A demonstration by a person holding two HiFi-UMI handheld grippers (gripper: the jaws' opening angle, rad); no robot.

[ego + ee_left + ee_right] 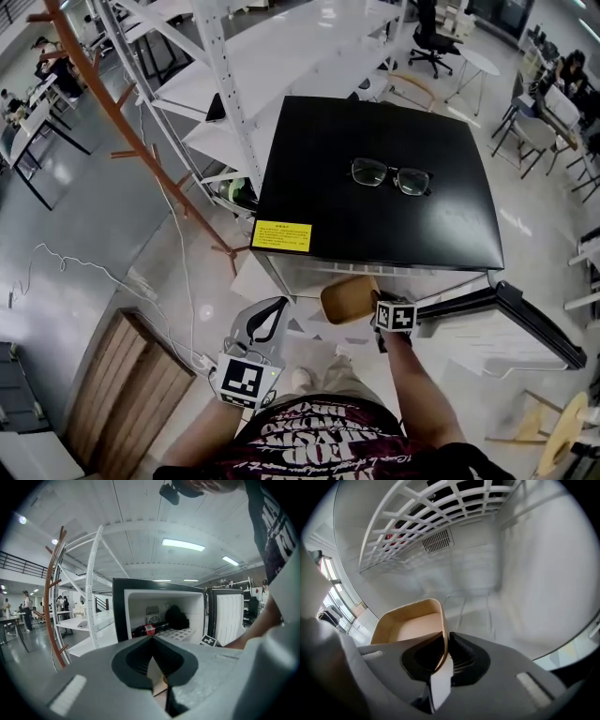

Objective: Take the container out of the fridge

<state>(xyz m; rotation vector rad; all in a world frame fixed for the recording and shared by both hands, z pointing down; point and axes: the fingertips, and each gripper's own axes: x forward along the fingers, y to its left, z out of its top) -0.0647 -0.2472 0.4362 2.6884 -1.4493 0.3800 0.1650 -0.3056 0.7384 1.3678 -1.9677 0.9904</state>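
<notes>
At the lower centre of the head view, just under the front edge of the black-topped mini fridge (375,187):

Item: one tan, round-cornered, shallow container (347,300) of thin, paper-like material. It is open-topped, has no lid, and nothing shows inside it.

Location: at the mouth of the fridge's lower compartment, beneath the white wire shelf (431,513). In the right gripper view it sits at lower left against the white cabinet floor. You cannot tell from these views whether it rests there or is lifted.

Right gripper (444,649): your jaws are pinched on the container's near wall, one pad inside the rim and one outside, with the wall edge-on between them.

Left gripper (152,641): tips together, nothing held. It hangs back from the cabinet, facing the open front.

Step in hand: the grip is made, and the withdrawal looks barely begun.

Next move: draw the container out towards yourself and keep it level. Stay under the shelf and clear of the open door (506,323) at the right of the head view. A one-wall pinch on such a thin side may flex or let the far end droop.

Also present:
- Dark bottle (149,629) with a red label, lying on the shelf.
- Dark-framed spectacles (391,176) on the fridge top.
</notes>
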